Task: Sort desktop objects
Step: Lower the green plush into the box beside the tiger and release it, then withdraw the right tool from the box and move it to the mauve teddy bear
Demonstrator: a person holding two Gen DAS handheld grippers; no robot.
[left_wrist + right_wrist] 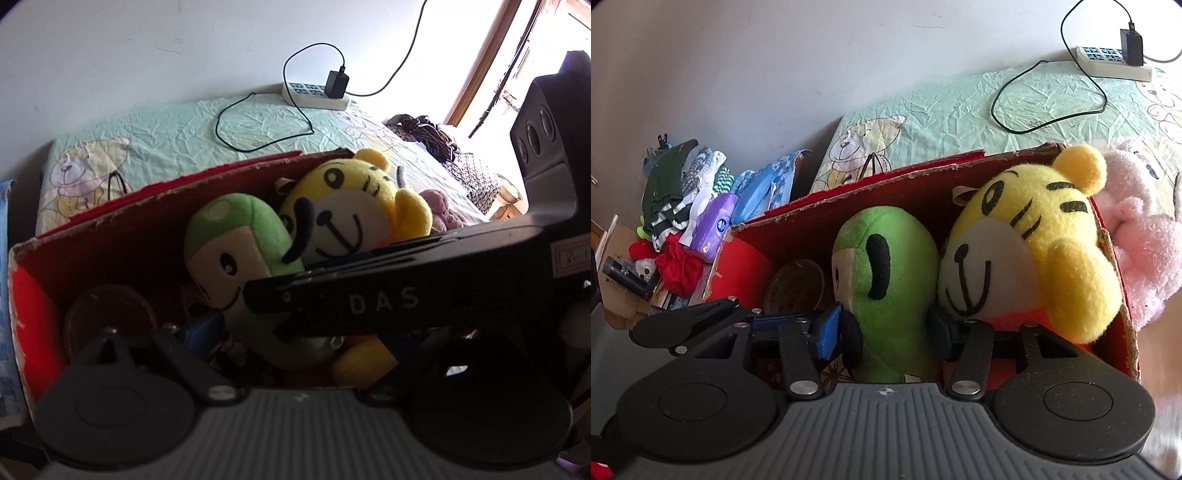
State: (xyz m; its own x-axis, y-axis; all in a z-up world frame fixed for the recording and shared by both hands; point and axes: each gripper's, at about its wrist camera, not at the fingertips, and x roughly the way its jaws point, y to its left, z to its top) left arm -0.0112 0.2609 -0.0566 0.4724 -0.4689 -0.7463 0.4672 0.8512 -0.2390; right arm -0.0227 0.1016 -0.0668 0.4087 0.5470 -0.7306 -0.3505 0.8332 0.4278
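Observation:
A green plush toy (886, 280) stands upright in a red cardboard box (798, 229). My right gripper (884, 328) is shut on it, one blue pad (827, 328) pressing each side of its body. A yellow tiger plush (1027, 240) leans against it on the right, inside the box. In the left wrist view the green plush toy (236, 251) and the yellow tiger plush (354, 206) show over the box's wall (122, 236). The right gripper's black body (388, 295) crosses in front. My left gripper (303, 341) hangs low over the box with its fingers spread; its right finger is hidden.
A brown round disc (794, 291) lies in the box's left part. A pink plush (1145, 236) rests outside the box on the right. A power strip with charger and cable (1115, 59) lies on the green sheet. Clothes and a purple tissue pack (713, 229) are piled at left.

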